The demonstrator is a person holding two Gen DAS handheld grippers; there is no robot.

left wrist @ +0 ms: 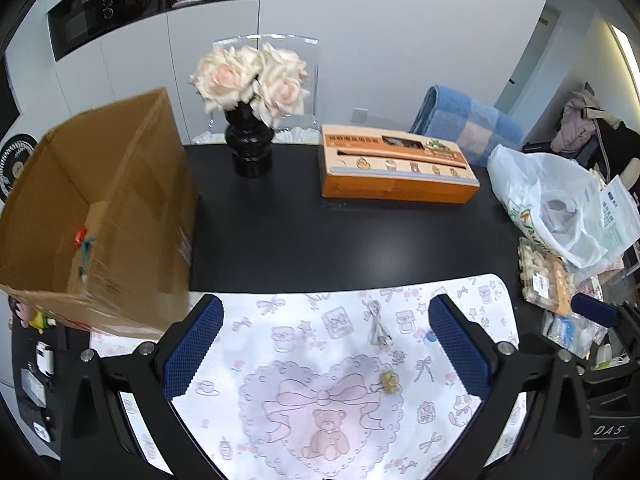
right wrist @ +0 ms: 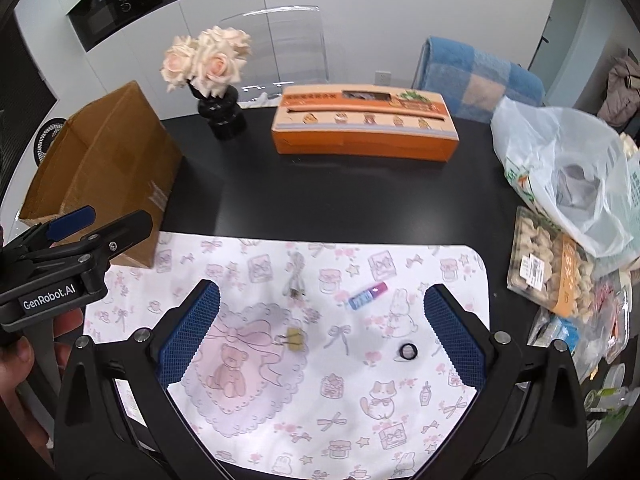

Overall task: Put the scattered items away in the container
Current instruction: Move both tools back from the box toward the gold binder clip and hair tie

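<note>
Right wrist view: both gripper [right wrist: 320, 332] pairs gape empty over a patterned mat [right wrist: 256, 408] on a black table [right wrist: 320, 200].

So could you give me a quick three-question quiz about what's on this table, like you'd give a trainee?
1. True or false: the cardboard box stands left of the patterned mat.
2. Which lies nearest the right gripper? A) binder clip B) orange box C) vase of roses
3. Fill in: the left gripper is ____, holding nothing.

Key: 1 true; 2 A; 3 open
</note>
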